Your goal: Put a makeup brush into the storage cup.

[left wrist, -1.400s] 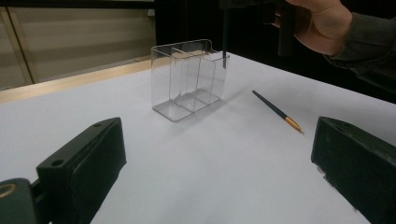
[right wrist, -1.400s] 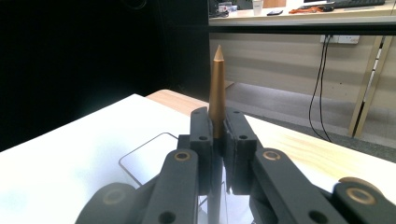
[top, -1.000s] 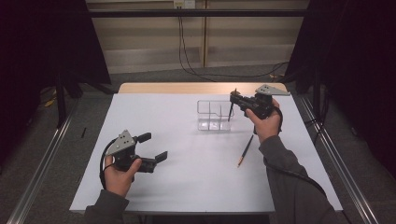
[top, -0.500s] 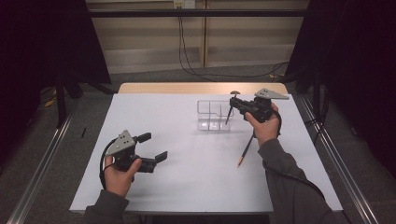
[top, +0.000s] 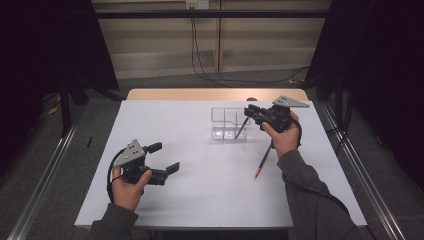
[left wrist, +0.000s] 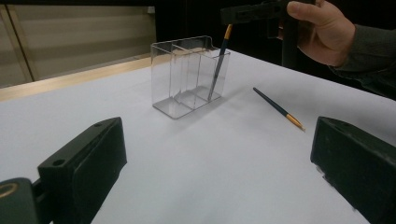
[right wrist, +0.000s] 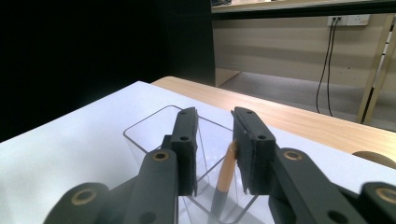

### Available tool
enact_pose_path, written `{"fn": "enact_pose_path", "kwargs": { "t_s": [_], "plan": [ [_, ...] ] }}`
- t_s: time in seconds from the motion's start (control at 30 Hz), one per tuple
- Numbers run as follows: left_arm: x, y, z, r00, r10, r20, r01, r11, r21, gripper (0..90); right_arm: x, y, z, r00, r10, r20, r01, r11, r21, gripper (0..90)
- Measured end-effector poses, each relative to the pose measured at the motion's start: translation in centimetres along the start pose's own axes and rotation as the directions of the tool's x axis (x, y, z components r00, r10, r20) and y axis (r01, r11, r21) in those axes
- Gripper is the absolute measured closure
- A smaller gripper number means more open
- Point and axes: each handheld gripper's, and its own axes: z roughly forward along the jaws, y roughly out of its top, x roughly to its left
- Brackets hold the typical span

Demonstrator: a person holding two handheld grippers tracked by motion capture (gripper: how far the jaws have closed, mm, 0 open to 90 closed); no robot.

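A clear plastic organizer (top: 225, 122) (left wrist: 187, 74) (right wrist: 154, 128) with several compartments stands at the table's far middle. A dark pencil with an orange end (top: 241, 129) (left wrist: 218, 70) (right wrist: 226, 172) leans in its right-hand compartment. My right gripper (top: 251, 112) (right wrist: 215, 114) hovers just above it. Its jaws have just been opening; the pencil's top is between them, against one jaw and clear of the other. A second pencil (top: 263, 161) (left wrist: 278, 108) lies flat on the table near my right forearm. My left gripper (top: 165, 157) (left wrist: 217, 130) rests open at the near left, holding nothing.
The table is covered by a white sheet (top: 200, 190), with a wooden strip (top: 200, 94) along its far edge. Dark curtains hang on both sides. Cables (top: 200, 55) run down the back wall.
The right gripper's jaws have parted around the pencil, whose lower end now stands in the organizer. Neither hand has shifted.
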Motion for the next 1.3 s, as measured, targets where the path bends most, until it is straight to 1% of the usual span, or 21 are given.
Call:
{"fn": "enact_pose_path", "kwargs": {
  "t_s": [0.07,0.13,0.23,0.27,0.43,0.47,0.5,0.6,0.73,0.77,0.8,0.83,0.87,0.9,1.0,1.03,1.07,1.17,1.23,1.27,1.3],
  "plan": [
    [0.0,0.0,0.0,1.0000,-0.002,0.000,0.002,1.0000,0.000,3.2,0.0,0.0,-0.1,0.9999,-0.005,-0.009,0.005,1.000,-0.004,66.0],
    [0.1,0.0,0.1,0.9998,0.000,0.022,0.000,1.0000,-0.005,3.2,0.0,0.0,-0.1,1.0000,-0.005,-0.007,0.005,1.000,-0.002,60.9],
    [0.1,0.0,0.1,0.9997,0.003,0.022,-0.003,1.0000,0.001,3.3,-0.1,0.0,-0.3,1.0000,0.001,-0.007,-0.001,1.000,0.000,55.3],
    [0.0,-0.1,0.1,0.9997,-0.001,0.025,0.002,1.0000,-0.006,3.2,-0.1,0.0,-0.3,1.0000,0.002,-0.006,-0.002,1.000,0.000,53.6],
    [0.0,0.0,0.2,0.9997,-0.003,0.025,0.003,1.0000,-0.006,3.3,-0.2,0.0,-0.4,1.0000,0.006,-0.002,-0.006,1.000,-0.001,44.1],
    [-0.1,0.0,0.1,1.0000,-0.001,0.007,0.001,1.0000,0.002,3.3,-0.2,0.0,-0.4,1.0000,0.007,-0.001,-0.007,1.000,-0.002,41.5],
    [-0.1,0.0,0.1,1.0000,0.000,0.001,0.000,1.0000,0.003,3.2,-0.2,0.0,-0.4,1.0000,0.007,-0.002,-0.007,1.000,0.000,38.6],
    [-0.1,0.0,0.2,1.0000,-0.002,0.002,0.002,1.0000,0.003,3.2,-0.2,0.0,-0.5,1.0000,-0.003,0.000,0.003,1.000,0.002,33.1],
    [-0.1,0.0,0.2,1.0000,0.006,-0.001,-0.006,1.0000,0.007,3.3,-0.2,0.0,-0.7,0.9999,-0.010,-0.009,0.010,1.000,0.001,29.3],
    [-0.1,0.0,0.2,1.0000,0.006,0.006,-0.006,1.0000,0.006,3.3,-0.2,0.0,-0.7,0.9998,-0.008,-0.017,0.008,1.000,0.001,28.4],
    [-0.1,0.0,0.2,1.0000,0.006,0.006,-0.006,1.0000,0.006,3.3,-0.2,0.0,-0.8,0.9999,-0.010,-0.013,0.010,1.000,0.002,27.9],
    [0.0,-0.1,0.3,0.9997,0.002,0.024,-0.002,1.0000,-0.001,3.3,-0.2,0.0,-0.9,0.9998,-0.012,-0.016,0.012,1.000,0.003,27.2],
    [0.0,0.0,0.3,0.9997,0.007,0.023,-0.008,1.0000,0.004,3.3,-0.2,0.0,-0.9,0.9998,-0.010,-0.017,0.010,1.000,0.001,26.6],
    [-0.2,-0.1,0.3,1.0000,0.007,-0.002,-0.007,0.9999,0.007,3.3,-0.1,-0.1,-1.0,0.9997,-0.010,-0.020,0.011,1.000,0.005,25.9],
    [-0.2,-0.1,0.4,1.0000,0.004,0.001,-0.004,1.0000,0.008,3.3,-0.1,-0.1,-1.4,0.9997,-0.006,-0.023,0.006,1.000,0.008,23.4],
    [-0.1,-0.2,0.4,0.9999,0.003,0.012,-0.003,1.0000,0.007,3.3,-0.2,-0.1,-1.4,0.9997,-0.014,-0.022,0.014,1.000,0.005,23.2],
    [-0.2,-0.2,0.5,0.9999,0.001,0.012,-0.001,1.0000,0.007,3.3,-0.1,0.0,-1.6,0.9997,-0.011,-0.023,0.012,1.000,0.006,22.9],
    [-0.2,-0.1,0.6,1.0000,0.007,0.003,-0.007,0.9999,0.010,3.2,-0.2,0.0,-2.0,0.9996,-0.008,-0.028,0.009,1.000,0.008,22.5],
    [-0.2,-0.1,0.6,0.9999,0.006,0.011,-0.006,0.9999,0.013,3.3,-0.2,0.0,-2.2,0.9997,-0.012,-0.021,0.012,1.000,0.001,22.4],
    [-0.2,-0.1,0.7,0.9999,0.006,0.016,-0.006,0.9999,0.009,3.3,-0.2,0.0,-2.3,0.9995,-0.007,-0.029,0.007,1.000,0.001,22.3],
    [-0.2,-0.1,0.7,1.0000,0.008,0.005,-0.008,0.9999,0.014,3.3,-0.2,0.0,-2.4,0.9996,-0.007,-0.027,0.007,1.000,0.000,22.3]
  ]
}}
